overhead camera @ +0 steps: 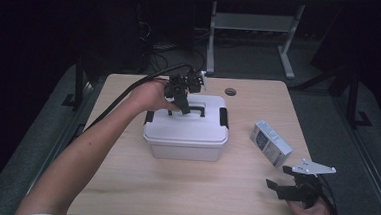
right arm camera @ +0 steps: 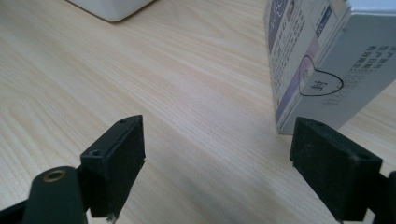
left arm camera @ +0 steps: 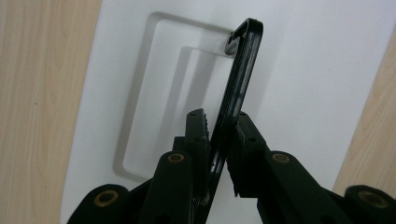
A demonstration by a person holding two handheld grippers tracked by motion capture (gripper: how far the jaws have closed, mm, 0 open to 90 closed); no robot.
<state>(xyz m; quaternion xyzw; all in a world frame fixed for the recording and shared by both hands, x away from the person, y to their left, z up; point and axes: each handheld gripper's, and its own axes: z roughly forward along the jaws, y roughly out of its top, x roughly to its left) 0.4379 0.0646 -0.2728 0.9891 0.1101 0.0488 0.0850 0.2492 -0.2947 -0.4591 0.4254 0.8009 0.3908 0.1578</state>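
Note:
A white lidded storage box stands on the middle of the wooden table. Its black carry handle is tilted up out of the recess in the lid. My left gripper points down onto the lid from the far side, and its pads are closed on the handle's bar. In the high view the left gripper sits over the handle. My right gripper rests low near the table's front right corner, open, with bare wood between its jaws.
A small grey and white carton lies to the right of the box, and the same carton sits just ahead of my right jaw. Black latches sit at the lid's two ends. A cable hole marks the far edge.

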